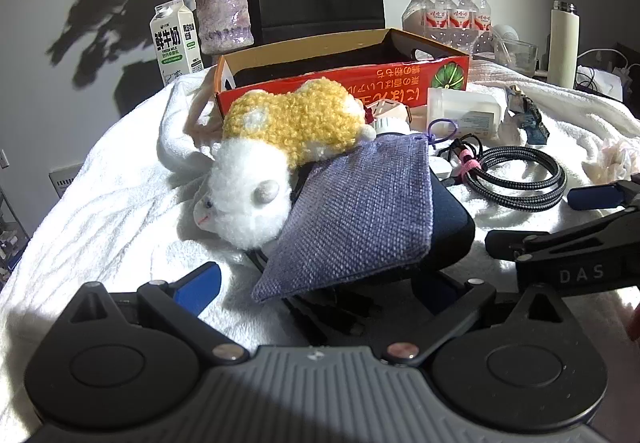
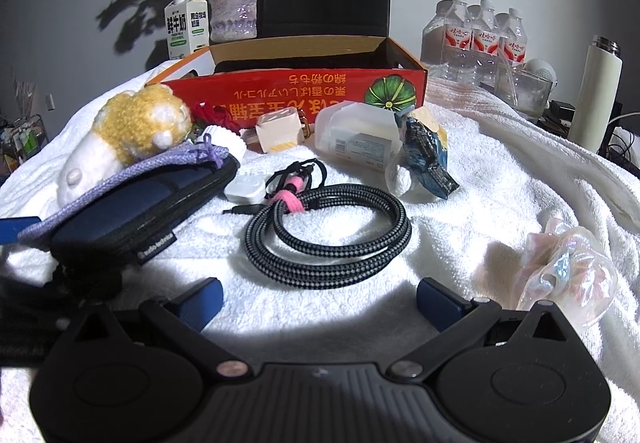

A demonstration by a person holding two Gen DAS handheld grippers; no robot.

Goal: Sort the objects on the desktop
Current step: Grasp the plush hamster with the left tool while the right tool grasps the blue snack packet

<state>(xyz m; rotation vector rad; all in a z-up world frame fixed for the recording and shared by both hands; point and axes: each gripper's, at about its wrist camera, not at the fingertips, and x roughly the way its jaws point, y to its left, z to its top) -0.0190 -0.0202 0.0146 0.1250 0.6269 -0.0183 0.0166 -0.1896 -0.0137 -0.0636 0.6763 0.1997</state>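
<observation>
A: How far along is the sorting?

B: By my reading, barely begun. In the right wrist view the right claw (image 2: 318, 297) stands spread wide at the bottom of the frame with nothing between its blue pads. Just beyond it, mid-frame, the coiled black-and-white braided cable (image 2: 332, 239) lies loose on the white towel-covered counter (image 2: 500, 179).

A: And the other claw?

B: The left claw (image 1: 320, 279) is likewise wide and holds nothing. The purple woven drawstring pouch (image 1: 356, 211) reaches down between its fingers, lying on a dark navy zip case (image 1: 452, 219). Above it, centre left, the yellow-and-white plush toy (image 1: 276, 159) leans on the pouch.

A: The box?

B: The red-and-orange cardboard box (image 2: 304, 87) sits further back, upper centre. What shows of its interior looks dark and empty, though its floor is partly hidden. So everything seems left to do.

A: What differs between views?

B: Only the right one shows the iridescent crumpled plastic wrapper (image 2: 568, 271) clearly at lower right, the small white charger case (image 2: 245, 189) and the blue snack packet (image 2: 426, 159) whole. The left one shows the right claw's black arm entering at its right edge.
</observation>
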